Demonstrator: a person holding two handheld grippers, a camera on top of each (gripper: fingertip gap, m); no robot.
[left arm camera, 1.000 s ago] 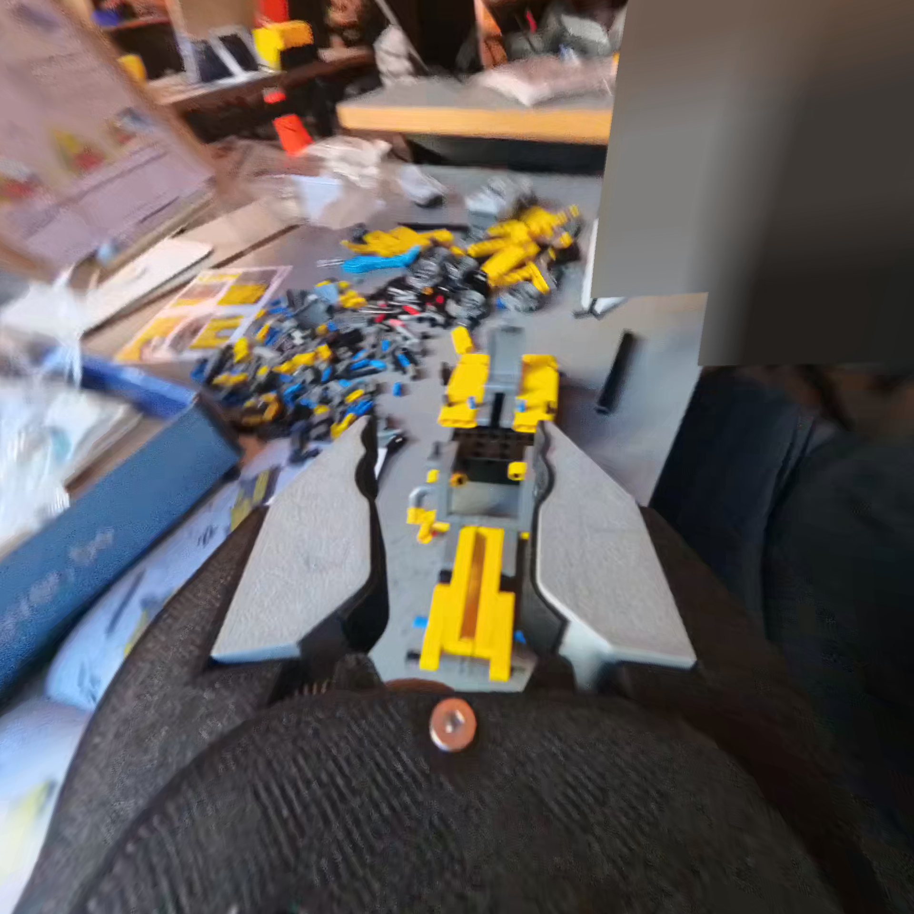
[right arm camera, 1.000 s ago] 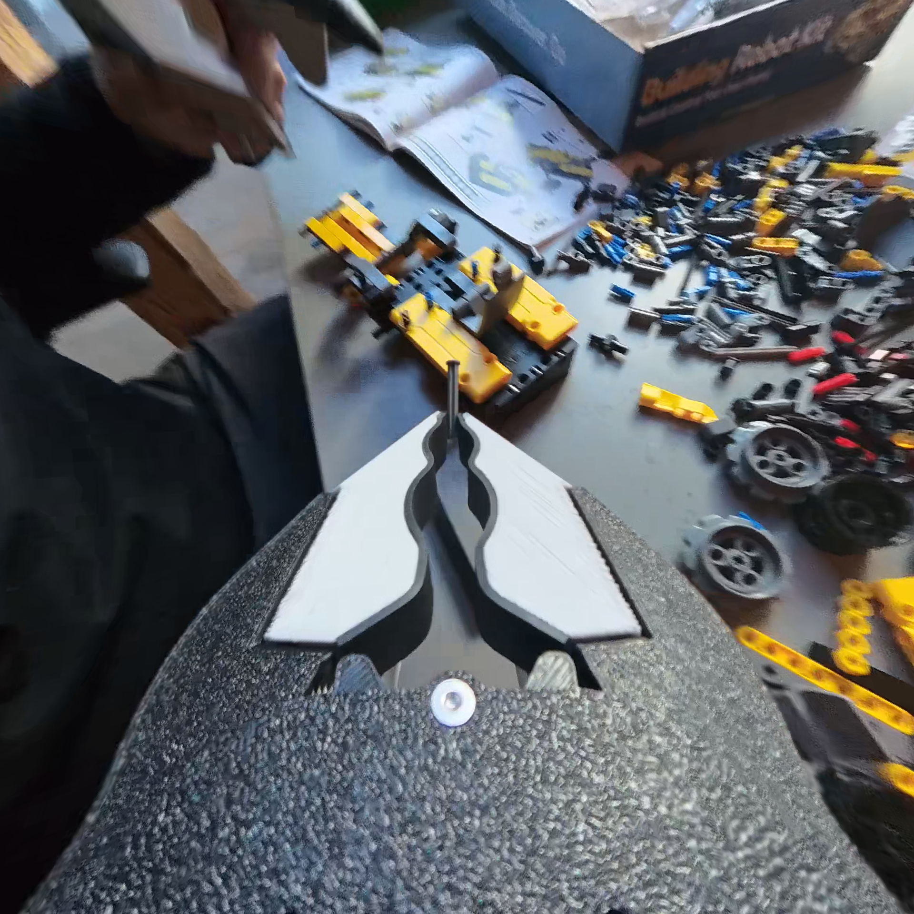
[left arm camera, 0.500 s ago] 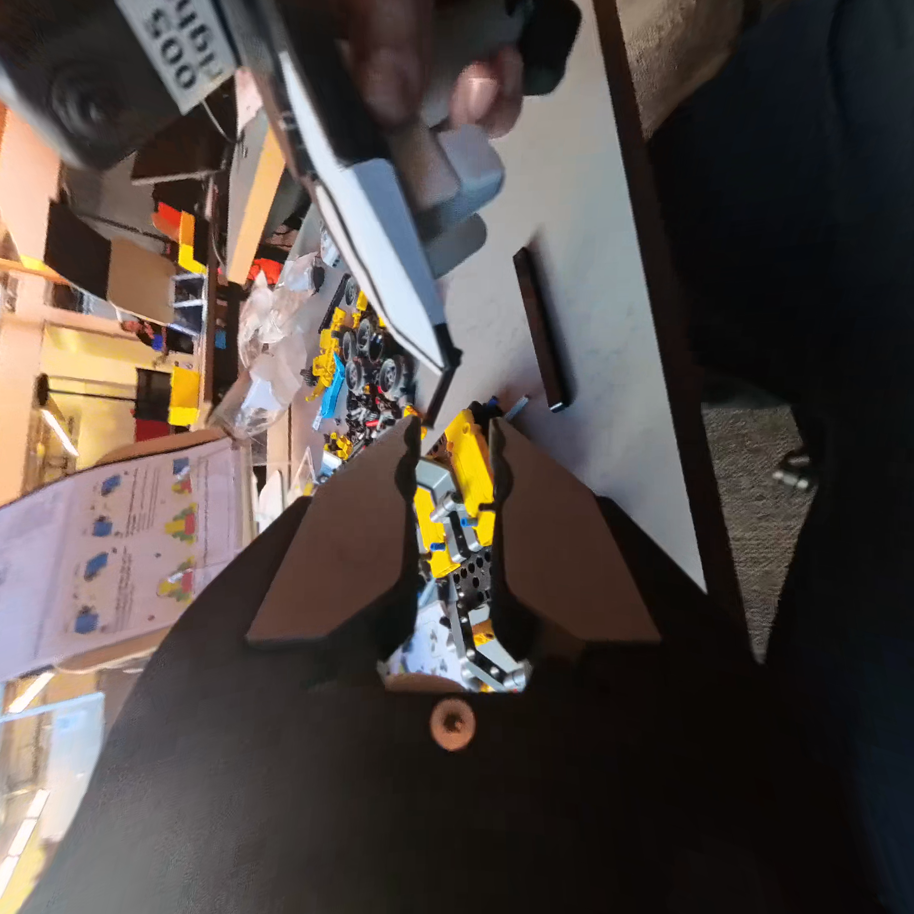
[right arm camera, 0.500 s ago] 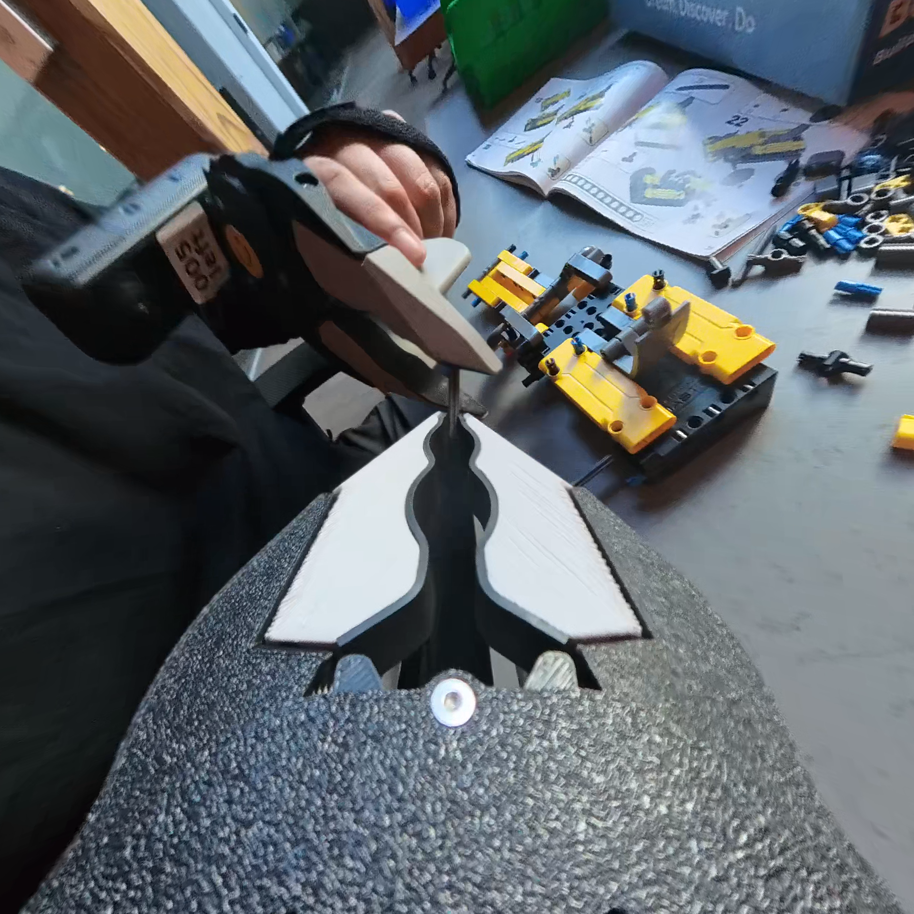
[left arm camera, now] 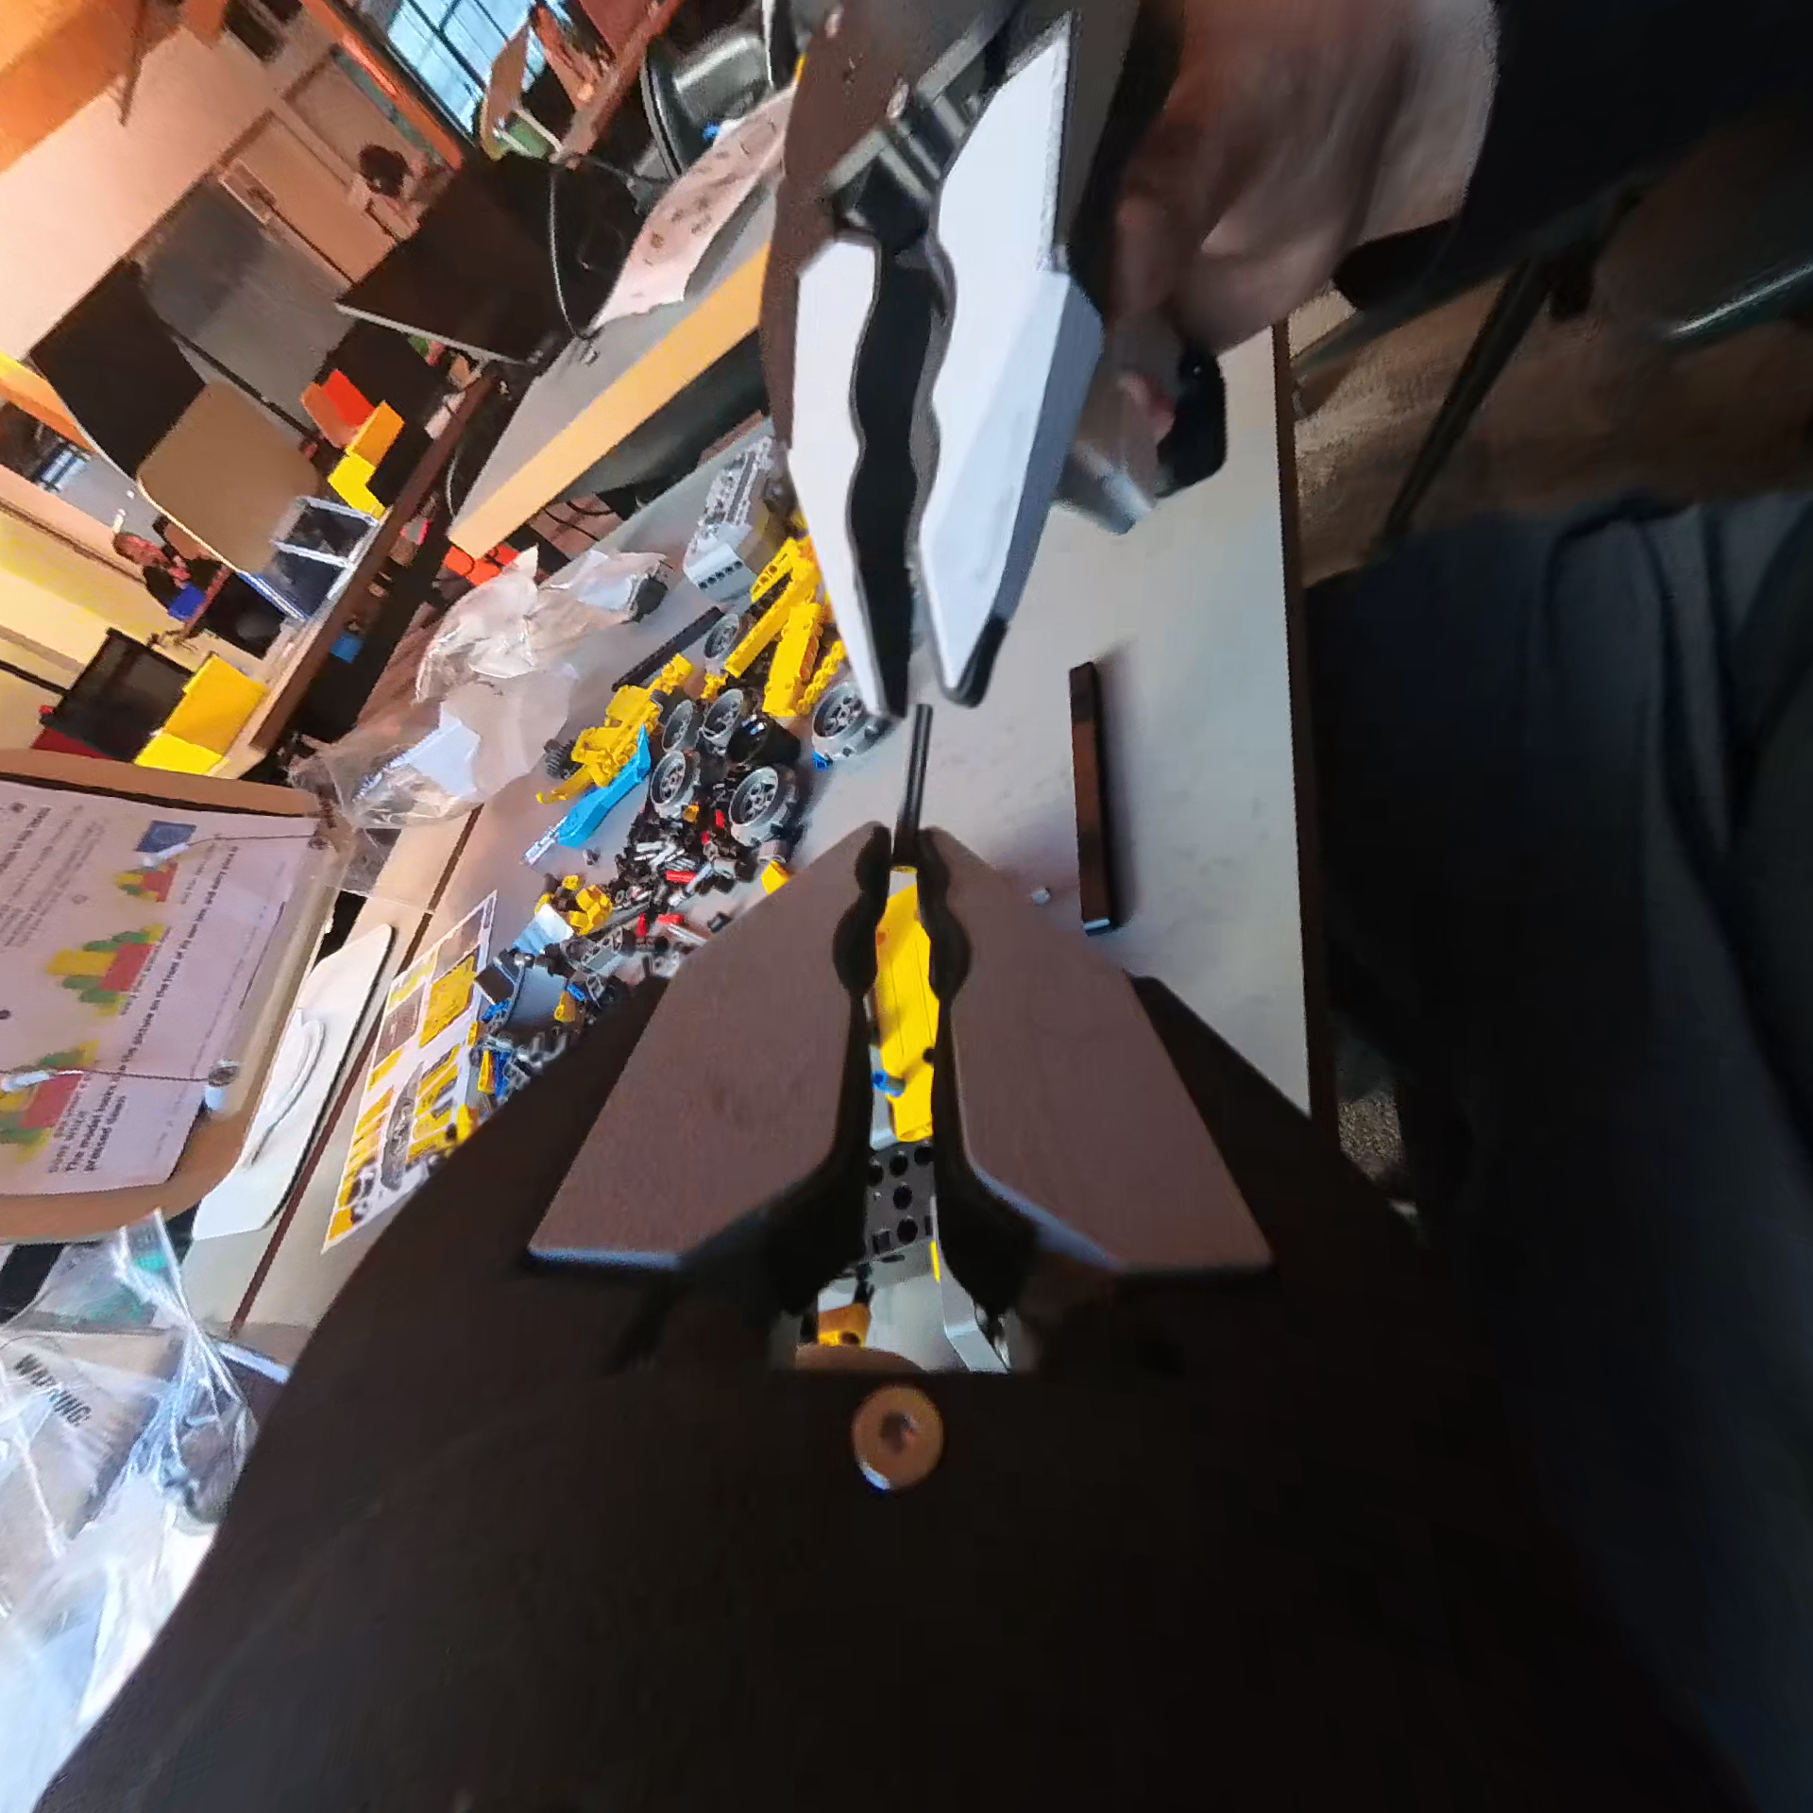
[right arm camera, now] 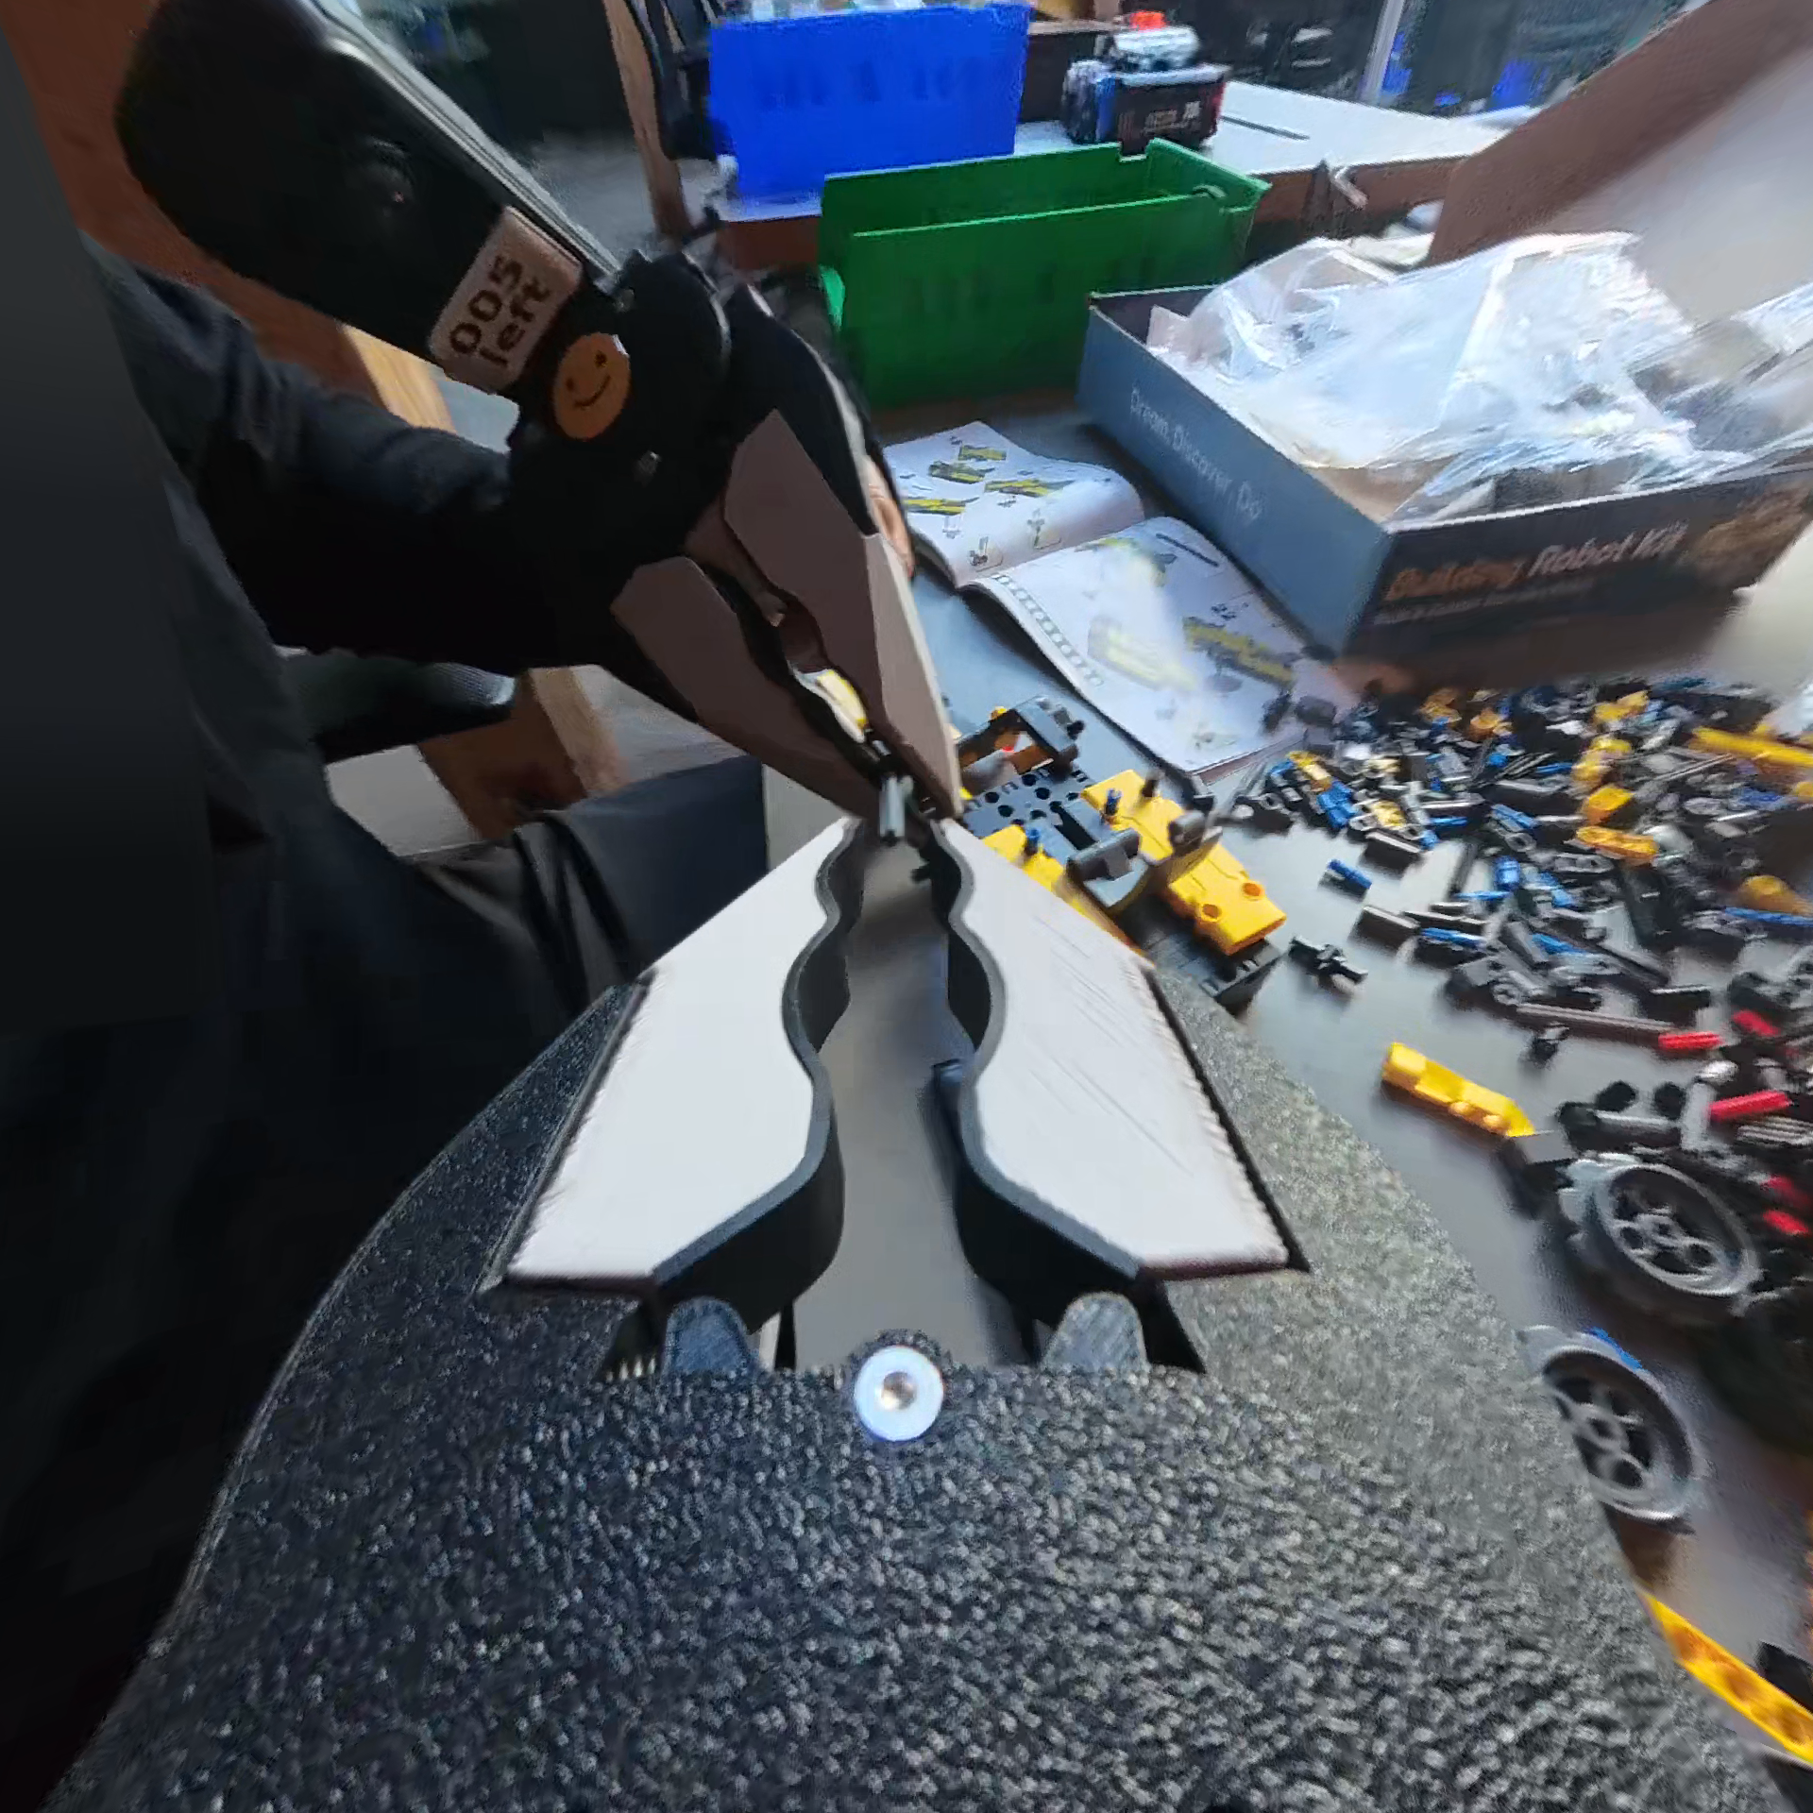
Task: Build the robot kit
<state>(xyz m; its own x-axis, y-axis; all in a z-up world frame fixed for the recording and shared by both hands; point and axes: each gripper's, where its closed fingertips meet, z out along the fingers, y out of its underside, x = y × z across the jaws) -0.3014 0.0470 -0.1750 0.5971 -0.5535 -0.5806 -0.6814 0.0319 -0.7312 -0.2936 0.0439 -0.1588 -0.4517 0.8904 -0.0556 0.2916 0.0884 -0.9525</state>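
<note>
My left gripper [left arm camera: 903, 842] is shut on the lower end of a thin black axle [left arm camera: 914, 775], which sticks up from its tips. My right gripper [left arm camera: 917, 692] hangs just above the axle's other end with its jaws slightly apart. In the right wrist view my right gripper [right arm camera: 898, 834] is open. The left gripper [right arm camera: 907, 800] comes in there from the upper left, pinching the axle [right arm camera: 891, 806] just beyond my right fingertips. A yellow and black brick model [right arm camera: 1158, 863] sits on the table right behind them; it also shows between my left fingers [left arm camera: 903, 991].
A pile of loose black, blue and yellow parts [right arm camera: 1570, 834] and wheels [right arm camera: 1668, 1236] lies to the right. An open instruction booklet [right arm camera: 1109, 589], a blue box [right arm camera: 1275, 510] with plastic bags and a green bin [right arm camera: 981, 255] stand behind. A black bar [left arm camera: 1089, 795] lies near the table edge. My left and right fingertips are right by each other.
The right gripper, earlier shut on the axle, has opened. The left gripper, earlier open, has swung round to meet it and closed on the axle.
</note>
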